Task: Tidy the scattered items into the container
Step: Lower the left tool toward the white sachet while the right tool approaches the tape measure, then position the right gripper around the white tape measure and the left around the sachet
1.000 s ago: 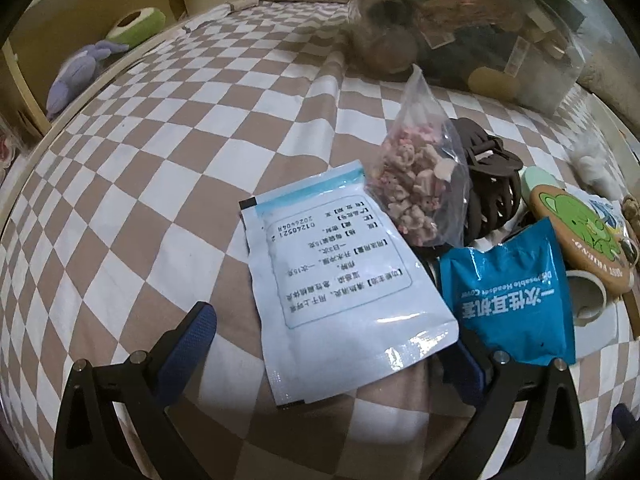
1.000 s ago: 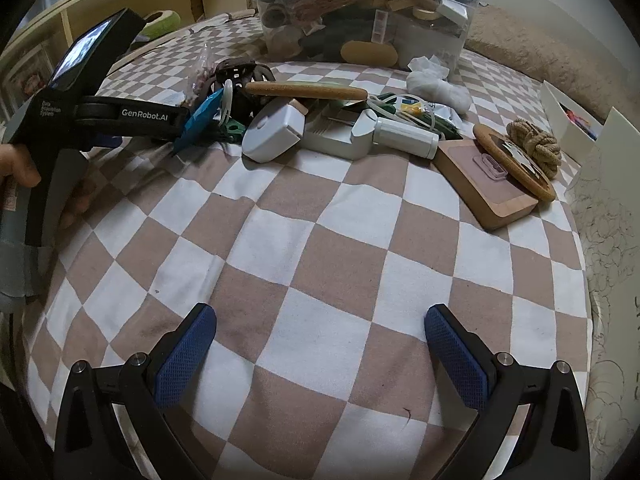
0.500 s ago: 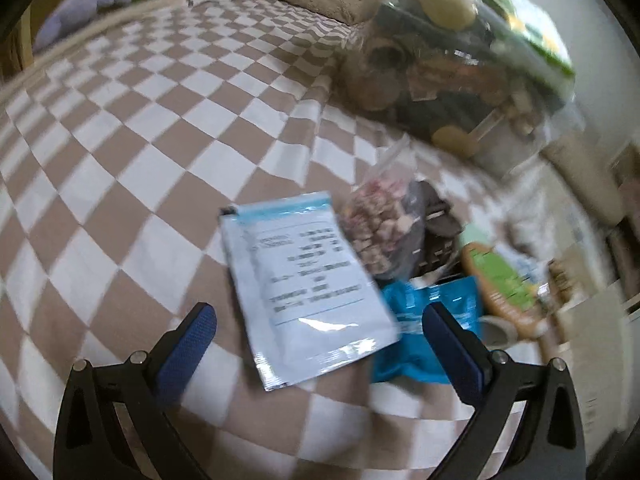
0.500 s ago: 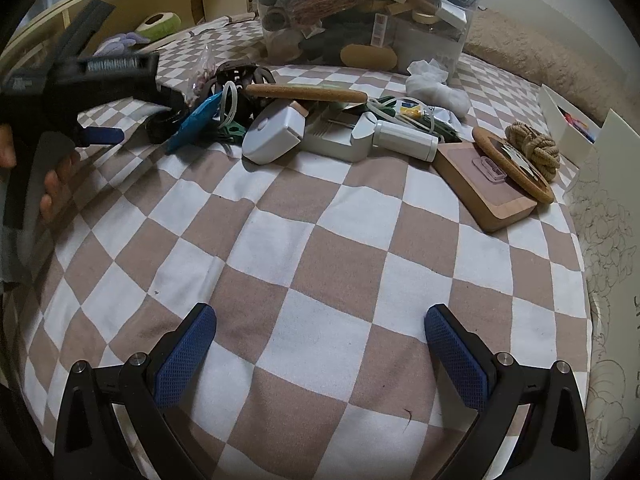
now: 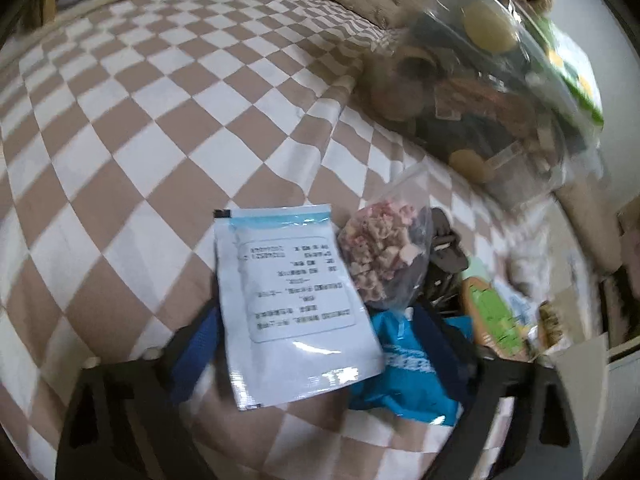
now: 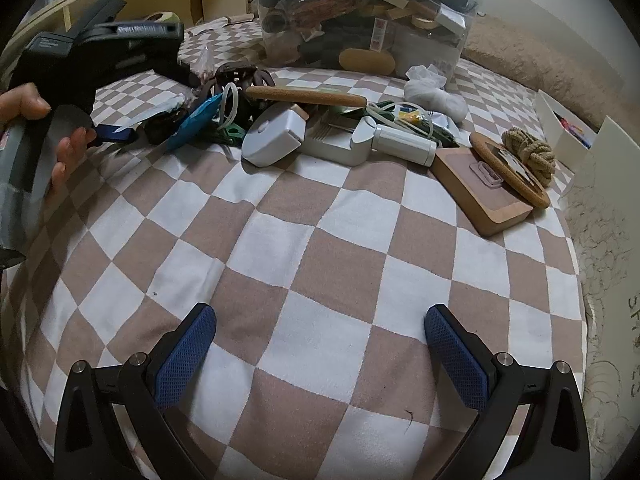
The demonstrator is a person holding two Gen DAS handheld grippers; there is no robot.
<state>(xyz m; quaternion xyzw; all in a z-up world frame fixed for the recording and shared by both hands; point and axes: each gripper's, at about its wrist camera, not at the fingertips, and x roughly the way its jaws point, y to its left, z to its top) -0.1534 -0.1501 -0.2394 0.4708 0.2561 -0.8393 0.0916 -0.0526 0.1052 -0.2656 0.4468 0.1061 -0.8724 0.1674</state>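
Note:
A white printed pouch (image 5: 292, 300) lies on the checked bedspread (image 5: 132, 152), partly over a blue packet (image 5: 404, 376). My left gripper (image 5: 320, 344) straddles both and its jaws are closing. The left pad (image 5: 196, 344) is at the pouch's edge and the right pad (image 5: 440, 340) is over the blue packet; I see no firm pinch. A clear bag of pink bits (image 5: 380, 256) and a brown hair claw (image 5: 448, 252) lie just beyond. The clear container (image 6: 360, 12), heaped with things, stands at the back. My right gripper (image 6: 320, 344) hangs open over bare bedspread.
The pile holds a white oval device (image 6: 276, 136), a wooden-handled brush (image 6: 308, 96), a white cylinder tool (image 6: 404, 144), a wooden block (image 6: 484, 192) with a cork coaster (image 6: 508, 168) and rope knot (image 6: 528, 152). A person's hand (image 6: 60, 152) holds the left gripper. White boxes (image 6: 560, 132) stand at the right.
The left gripper rolled and closed in on the white pouch, and its jaws narrowed from wide open. The right gripper stayed still.

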